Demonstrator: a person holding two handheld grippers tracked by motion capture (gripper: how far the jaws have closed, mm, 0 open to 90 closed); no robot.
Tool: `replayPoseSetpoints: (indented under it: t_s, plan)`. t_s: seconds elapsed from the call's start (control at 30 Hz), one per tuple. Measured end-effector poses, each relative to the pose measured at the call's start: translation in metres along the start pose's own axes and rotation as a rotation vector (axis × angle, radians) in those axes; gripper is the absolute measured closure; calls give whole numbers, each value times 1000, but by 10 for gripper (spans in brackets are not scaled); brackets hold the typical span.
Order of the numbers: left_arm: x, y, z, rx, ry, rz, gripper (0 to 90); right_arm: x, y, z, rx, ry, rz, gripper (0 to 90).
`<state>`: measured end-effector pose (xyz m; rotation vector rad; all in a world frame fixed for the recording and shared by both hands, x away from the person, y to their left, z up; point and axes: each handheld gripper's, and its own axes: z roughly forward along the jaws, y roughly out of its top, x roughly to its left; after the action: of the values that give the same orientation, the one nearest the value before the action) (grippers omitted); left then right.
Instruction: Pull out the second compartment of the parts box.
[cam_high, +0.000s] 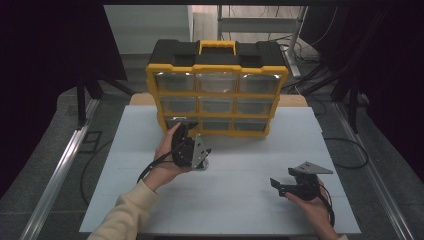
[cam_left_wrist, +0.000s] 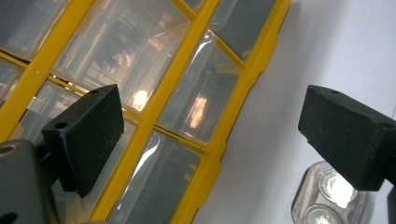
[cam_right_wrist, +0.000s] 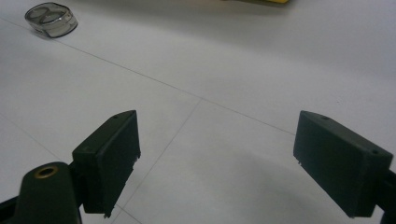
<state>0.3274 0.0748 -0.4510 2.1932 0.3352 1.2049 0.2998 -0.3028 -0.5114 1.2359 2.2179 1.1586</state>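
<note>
A yellow and black organizer (cam_high: 218, 90) with clear drawers stands upright at the back middle of the white table (cam_high: 240, 210). My left gripper (cam_high: 184, 131) is open, held in a hand, with its jaws pointing at the bottom left drawer (cam_high: 176, 121). In the left gripper view the open left gripper (cam_left_wrist: 210, 126) frames the organizer's yellow frame (cam_left_wrist: 154, 116) and clear drawers, gripping nothing. A small clear round container (cam_left_wrist: 327, 200) lies on the table just below that gripper, seen as the container (cam_high: 203, 166) in the high view. My right gripper (cam_high: 278, 186) is open and empty low over the table at the front right; between the right gripper (cam_right_wrist: 215, 135) jaws is bare table.
The clear container (cam_right_wrist: 51, 19) sits far off at the top left of the right gripper view. Cables and a metal frame (cam_high: 295, 40) lie beyond the table. Rails (cam_high: 60, 170) run along both sides on the floor.
</note>
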Motion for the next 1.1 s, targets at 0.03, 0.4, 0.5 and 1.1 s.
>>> replayPoseSetpoints:
  t_s: [0.03, 0.4, 0.5, 1.1]
  plan:
    - [0, 1, 0, -4, 1, -2, 77, 0, 0, 0, -1, 0, 0, 148]
    - [3, 6, 1, -10, 21, 21, 77, 0, 0, 0, 0, 1, 1, 149]
    - [4, 8, 1, -12, 22, 24, 77, 0, 0, 0, 3, -4, -3, 149]
    - [18, 20, -1, -29, 51, 28, 78, -1, 0, 0, 1, 0, 0, 149]
